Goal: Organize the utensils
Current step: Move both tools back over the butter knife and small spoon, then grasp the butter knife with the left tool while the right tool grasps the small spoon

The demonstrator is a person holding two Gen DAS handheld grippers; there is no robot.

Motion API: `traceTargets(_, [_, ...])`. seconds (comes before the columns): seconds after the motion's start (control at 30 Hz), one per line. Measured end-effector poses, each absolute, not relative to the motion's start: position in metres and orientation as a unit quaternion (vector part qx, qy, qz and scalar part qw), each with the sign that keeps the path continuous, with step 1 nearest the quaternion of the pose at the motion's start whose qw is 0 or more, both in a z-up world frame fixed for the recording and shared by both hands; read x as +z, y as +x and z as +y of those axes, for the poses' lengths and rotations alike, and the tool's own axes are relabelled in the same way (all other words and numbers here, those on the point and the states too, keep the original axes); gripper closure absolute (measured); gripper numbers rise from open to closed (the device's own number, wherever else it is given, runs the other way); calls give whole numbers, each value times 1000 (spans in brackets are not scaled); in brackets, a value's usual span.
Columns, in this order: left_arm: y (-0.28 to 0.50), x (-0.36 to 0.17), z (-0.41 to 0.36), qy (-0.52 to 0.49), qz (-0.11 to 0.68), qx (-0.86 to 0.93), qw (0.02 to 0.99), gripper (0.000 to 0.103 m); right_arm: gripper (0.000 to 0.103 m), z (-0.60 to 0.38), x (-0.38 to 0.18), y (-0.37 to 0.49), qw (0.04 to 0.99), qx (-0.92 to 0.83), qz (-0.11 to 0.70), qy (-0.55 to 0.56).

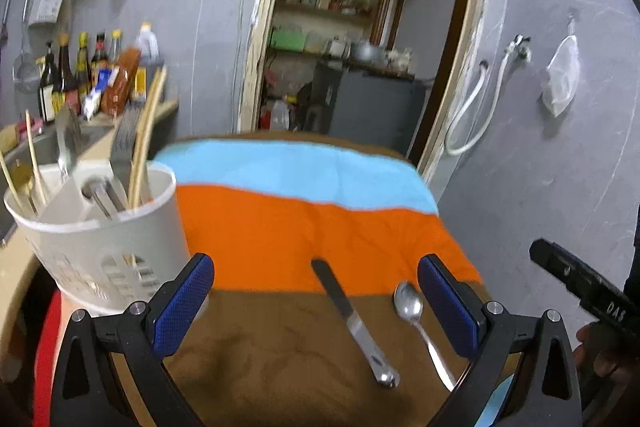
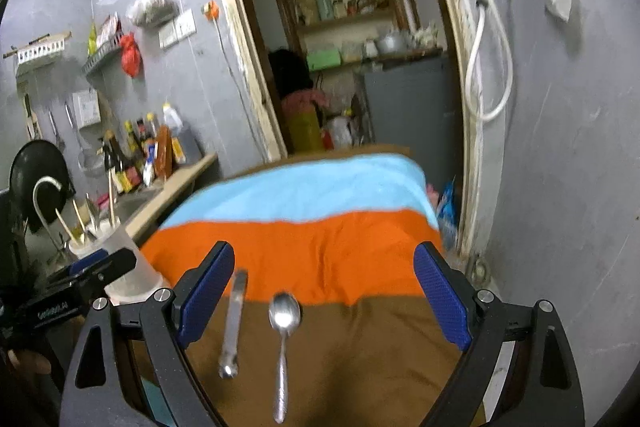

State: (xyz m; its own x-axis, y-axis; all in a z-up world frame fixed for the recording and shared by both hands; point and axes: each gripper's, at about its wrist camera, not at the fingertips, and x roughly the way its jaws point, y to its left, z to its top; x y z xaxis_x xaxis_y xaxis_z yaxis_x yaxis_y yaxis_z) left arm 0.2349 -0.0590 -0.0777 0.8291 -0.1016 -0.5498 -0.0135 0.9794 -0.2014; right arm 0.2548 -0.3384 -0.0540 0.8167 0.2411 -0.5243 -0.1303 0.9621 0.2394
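Standing at the left edge, the white utensil holder [image 1: 100, 227] bristles with chopsticks and forks. Next, the left gripper [image 1: 316, 291] hovers wide and empty over the striped cloth [image 1: 280, 223], where a knife [image 1: 354, 323] and spoon [image 1: 416, 323] lie side by side. Rightmost, the right gripper [image 2: 324, 291] gapes wide too, holding nothing.

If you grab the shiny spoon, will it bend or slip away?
The spoon looks like polished metal, so it probably stays stiff and won't bend. Its smooth, thin handle may slip a bit, though the textured blue fingers should help. It lies flat on the soft brown cloth, so it likely won't roll, but getting under it could be tricky.
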Motion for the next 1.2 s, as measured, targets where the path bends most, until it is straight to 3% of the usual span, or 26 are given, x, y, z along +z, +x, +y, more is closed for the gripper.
traceTargets(0.2, [250, -101, -60, -120, 338, -31, 933, 1, 16, -332, -94, 265, 928, 135, 337, 85])
traceTargets(0.33, [260, -118, -63, -130, 363, -42, 922, 1, 29, -325, -118, 271, 912, 159, 369, 80])
traceTargets(0.47, [271, -132, -64, -142, 388, -55, 909, 16, 44, -320, -136, 280, 900, 177, 393, 72])
traceTargets(0.8, [299, -166, -61, -195, 444, -78, 871, 51, 62, -306, -161, 313, 873, 230, 425, 71])
traceTargets(1.2, [321, -173, -56, -228, 452, -114, 855, 63, 70, -287, -175, 358, 833, 316, 445, 91])
